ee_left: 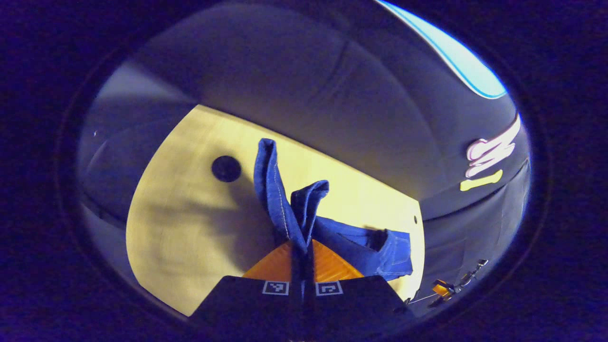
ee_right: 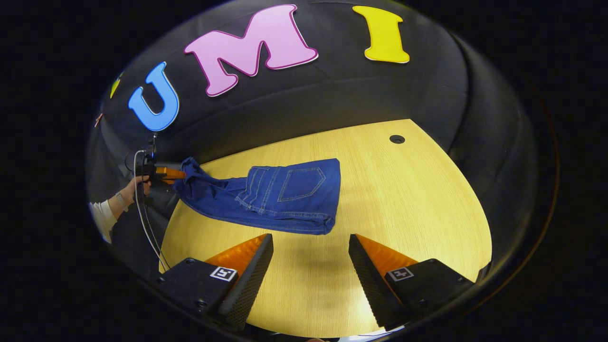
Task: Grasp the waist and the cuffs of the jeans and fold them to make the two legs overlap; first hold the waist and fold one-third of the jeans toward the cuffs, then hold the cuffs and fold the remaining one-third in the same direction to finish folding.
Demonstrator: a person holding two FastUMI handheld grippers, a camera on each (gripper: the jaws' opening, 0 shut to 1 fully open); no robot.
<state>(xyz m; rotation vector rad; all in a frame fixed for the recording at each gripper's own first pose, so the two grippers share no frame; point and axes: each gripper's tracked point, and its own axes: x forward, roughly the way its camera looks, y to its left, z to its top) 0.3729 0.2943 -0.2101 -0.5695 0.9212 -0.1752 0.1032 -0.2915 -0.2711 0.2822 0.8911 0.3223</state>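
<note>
left gripper (ee_left: pixel 302 266) pinching jeans (ee_right: pixel 285 197) cuffs (lifted), right gripper (ee_right: pixel 311 266) spread

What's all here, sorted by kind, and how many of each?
Jeans: 1
Table: 1
Grippers: 2, the left gripper and the right gripper
Hand: 1
Total: 5

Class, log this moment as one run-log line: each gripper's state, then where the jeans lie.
left gripper: shut on jeans cuff end, lifted | right gripper: open, holding nothing, above table | jeans: waist part on table
</note>
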